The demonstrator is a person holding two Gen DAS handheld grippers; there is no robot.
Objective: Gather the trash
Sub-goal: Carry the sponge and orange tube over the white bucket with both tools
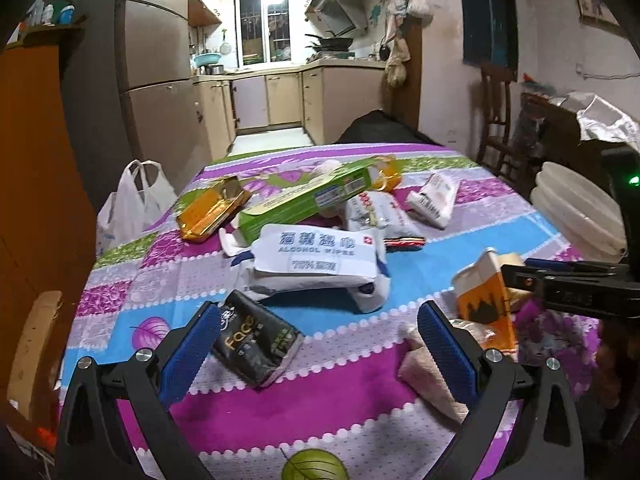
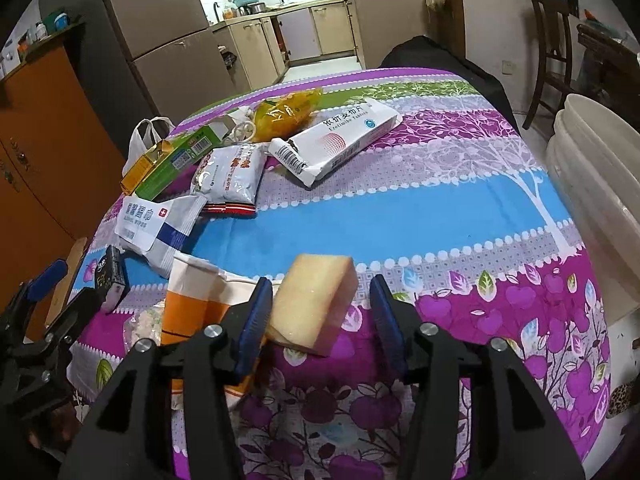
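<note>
Trash lies scattered on the table with the patterned cloth (image 1: 340, 384). My left gripper (image 1: 320, 344) is open, low over the cloth, with a black "Face" packet (image 1: 256, 340) beside its left finger. An alcohol wipes pack (image 1: 316, 256), a green box (image 1: 308, 196) and a gold box (image 1: 212, 212) lie beyond. My right gripper (image 2: 320, 320) is open around a yellow sponge-like block (image 2: 316, 300) that leans between its fingers; I cannot tell whether they touch it. An orange and white carton (image 2: 196, 304) lies just left of it, also in the left wrist view (image 1: 484, 300).
A white medicine box (image 2: 336, 140), a snack bag (image 2: 228, 172) and a yellow wrapper (image 2: 288, 112) lie farther back. White stacked bowls (image 2: 596, 184) stand at the right edge. A white plastic bag (image 1: 132, 200) hangs at the left of the table. An orange cabinet (image 2: 40, 152) stands left.
</note>
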